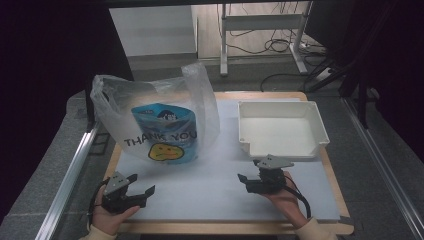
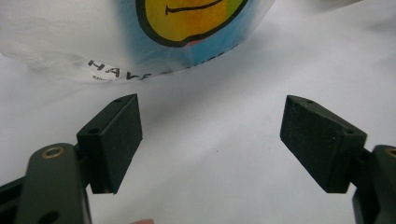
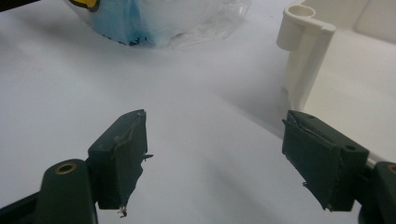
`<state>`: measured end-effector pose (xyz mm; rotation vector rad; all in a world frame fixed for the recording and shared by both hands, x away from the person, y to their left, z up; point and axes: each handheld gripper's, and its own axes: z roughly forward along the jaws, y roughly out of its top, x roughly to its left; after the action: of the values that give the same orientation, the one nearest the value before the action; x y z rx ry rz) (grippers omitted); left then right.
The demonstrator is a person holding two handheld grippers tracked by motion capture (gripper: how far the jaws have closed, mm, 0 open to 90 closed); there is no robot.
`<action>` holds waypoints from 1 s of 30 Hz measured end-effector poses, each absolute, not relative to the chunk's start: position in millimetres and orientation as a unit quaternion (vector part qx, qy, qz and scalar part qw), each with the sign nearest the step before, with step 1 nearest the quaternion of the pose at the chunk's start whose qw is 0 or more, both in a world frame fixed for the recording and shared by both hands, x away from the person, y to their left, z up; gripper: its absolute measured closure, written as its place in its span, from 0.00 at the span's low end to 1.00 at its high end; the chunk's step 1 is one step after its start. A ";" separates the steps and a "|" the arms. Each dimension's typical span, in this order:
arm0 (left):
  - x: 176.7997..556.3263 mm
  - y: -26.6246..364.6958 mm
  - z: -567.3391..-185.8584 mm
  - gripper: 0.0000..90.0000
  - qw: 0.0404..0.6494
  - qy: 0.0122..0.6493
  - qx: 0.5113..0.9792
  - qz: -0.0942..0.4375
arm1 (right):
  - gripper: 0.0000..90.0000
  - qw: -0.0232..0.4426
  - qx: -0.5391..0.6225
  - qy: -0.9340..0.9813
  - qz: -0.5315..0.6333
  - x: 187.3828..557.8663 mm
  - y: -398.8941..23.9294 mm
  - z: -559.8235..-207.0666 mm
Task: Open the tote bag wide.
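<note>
A clear plastic bag [image 1: 155, 107] printed "THANK YOU" with a yellow smiley stands at the left back of the white mat [image 1: 200, 187]. Inside it is a blue packet [image 1: 165, 122]. An empty white tray [image 1: 321, 127] sits at the right back. My left gripper [image 1: 141, 183] rests near the front left, in front of the bag and apart from it, jaws wide with nothing between them. In the left gripper view the gripper [image 2: 211, 100] faces the bag [image 2: 177, 28]. My right gripper [image 1: 249, 169] sits open just in front of the tray's near left corner, and in its own view the gripper [image 3: 215, 114] is empty, with the tray [image 3: 308, 42] at right.
The mat lies on a wooden tabletop [image 1: 345, 210] with metal rails [image 1: 70, 175] along both sides. Behind the table stand a desk frame [image 1: 225, 40] and loose cables [image 1: 280, 45] on the floor. Bare mat lies between the two grippers.
</note>
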<state>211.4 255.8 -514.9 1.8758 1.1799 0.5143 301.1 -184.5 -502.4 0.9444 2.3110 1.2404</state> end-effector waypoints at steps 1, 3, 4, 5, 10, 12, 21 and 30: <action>211.4 255.8 -514.9 0.24 0.420 0.471 0.748 0.205 | 0.25 0.176 0.333 0.816 0.438 301.1 -184.5 -502.4; 211.0 256.1 -515.3 0.24 0.421 0.470 0.749 0.204 | 0.25 0.178 0.332 0.817 0.437 300.4 -184.6 -502.1; 210.6 256.1 -515.3 0.24 0.422 0.471 0.748 0.204 | 0.26 0.179 0.332 0.816 0.439 299.8 -184.5 -502.1; 210.3 256.4 -515.1 0.24 0.423 0.470 0.747 0.203 | 0.26 0.179 0.333 0.815 0.440 299.3 -184.4 -502.1; 208.4 258.2 -514.5 0.24 0.430 0.468 0.742 0.212 | 0.28 0.174 0.337 0.810 0.448 297.0 -183.9 -500.1; 207.3 259.4 -514.9 0.24 0.431 0.468 0.741 0.216 | 0.28 0.173 0.336 0.811 0.447 297.3 -183.1 -500.4; 207.4 259.0 -510.3 0.28 0.441 0.462 0.739 0.215 | 0.28 0.165 0.333 0.816 0.443 296.9 -182.0 -502.8; 204.9 263.2 -504.2 0.32 0.442 0.467 0.735 0.213 | 0.28 0.159 0.331 0.818 0.443 296.6 -177.8 -505.1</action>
<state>204.9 263.2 -504.2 1.8243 1.1595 0.5285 296.6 -177.8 -505.1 0.9460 2.3377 1.2663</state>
